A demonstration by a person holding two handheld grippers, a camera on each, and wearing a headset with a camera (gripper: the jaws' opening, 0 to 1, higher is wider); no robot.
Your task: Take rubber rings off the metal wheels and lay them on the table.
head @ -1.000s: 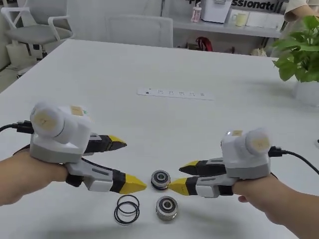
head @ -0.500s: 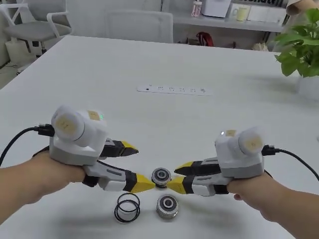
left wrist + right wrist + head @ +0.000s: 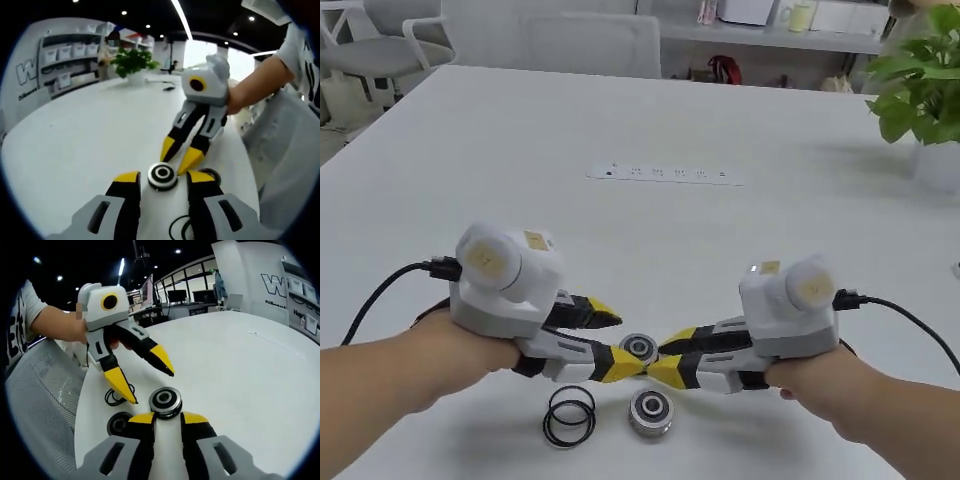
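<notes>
Rubber rings, thin and black (image 3: 570, 415), lie overlapping on the white desk (image 3: 770, 240); the small round metal wheel (image 3: 639, 347) between both tools wears a dark outer band (its ring, I judge). The left tool (image 3: 163, 176) straddles that wheel, jaws spread wide; the right tool (image 3: 168, 418) is open more narrowly, tips just at the wheel. One tool should clamp the wheel firmly while the other's tip hooks under the band and peels outward. A second wheel (image 3: 651, 412) sits just beside the loose rings, close under the tools and easily knocked; a white power strip (image 3: 665, 174) and green potted plant (image 3: 920, 80) lie well apart.
</notes>
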